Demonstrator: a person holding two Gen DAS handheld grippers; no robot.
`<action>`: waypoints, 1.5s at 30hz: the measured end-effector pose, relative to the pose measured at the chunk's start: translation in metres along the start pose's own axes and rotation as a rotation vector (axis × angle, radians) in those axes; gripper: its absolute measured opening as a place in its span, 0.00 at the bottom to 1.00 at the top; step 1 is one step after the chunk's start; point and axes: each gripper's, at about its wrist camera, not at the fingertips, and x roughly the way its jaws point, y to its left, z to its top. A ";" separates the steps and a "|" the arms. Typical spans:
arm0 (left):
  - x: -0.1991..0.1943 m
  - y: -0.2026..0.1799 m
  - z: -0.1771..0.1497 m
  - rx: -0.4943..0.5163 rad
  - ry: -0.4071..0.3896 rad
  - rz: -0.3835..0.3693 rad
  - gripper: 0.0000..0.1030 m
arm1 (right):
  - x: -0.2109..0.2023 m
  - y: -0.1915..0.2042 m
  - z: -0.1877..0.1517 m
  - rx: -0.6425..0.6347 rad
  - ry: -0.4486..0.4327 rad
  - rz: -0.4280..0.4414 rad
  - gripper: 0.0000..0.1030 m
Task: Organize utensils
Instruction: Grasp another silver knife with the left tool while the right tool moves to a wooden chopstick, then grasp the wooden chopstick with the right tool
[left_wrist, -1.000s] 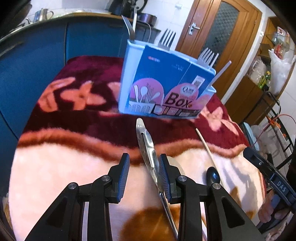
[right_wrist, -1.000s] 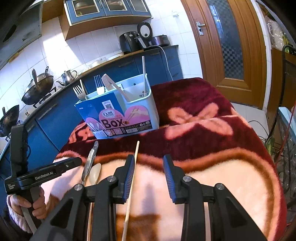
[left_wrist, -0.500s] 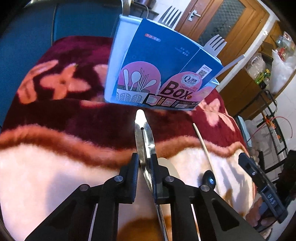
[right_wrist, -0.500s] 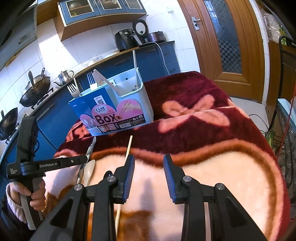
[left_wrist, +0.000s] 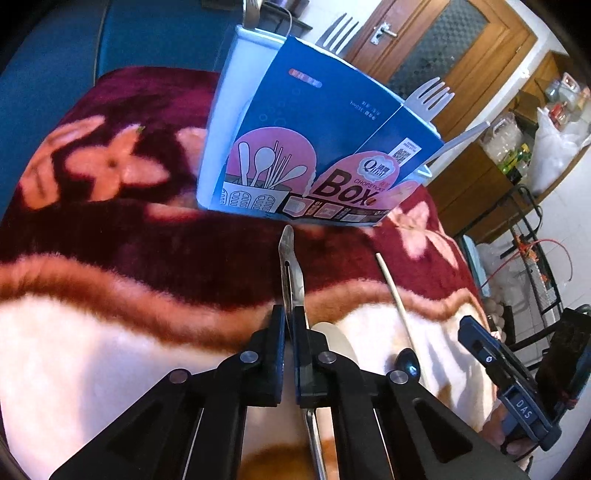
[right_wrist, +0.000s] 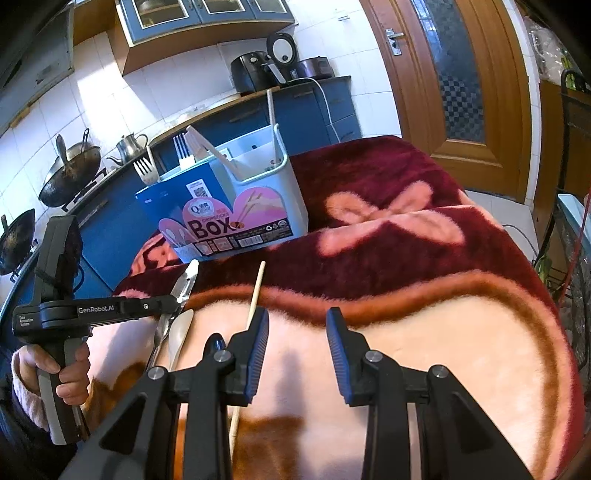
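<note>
Floral blanket covers the surface; left gripper fingers have just clenched on a metal utensil; right gripper fingers stand released.

The metal utensil runs between the left gripper pads, so its middle is hidden, and its lower end leaves the picture's bottom edge. The working end cannot be told. The chopstick passes behind the right gripper finger. The box walls hide the lower parts of the forks.
</note>
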 end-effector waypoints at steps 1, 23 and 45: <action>-0.002 0.000 -0.001 -0.003 -0.010 -0.005 0.03 | 0.000 0.001 0.000 -0.006 0.003 0.000 0.34; -0.094 -0.012 -0.016 0.093 -0.391 0.064 0.01 | 0.052 0.042 0.024 -0.188 0.289 0.028 0.19; -0.133 -0.013 -0.005 0.068 -0.567 0.056 0.01 | 0.044 0.030 0.041 -0.092 0.260 0.087 0.06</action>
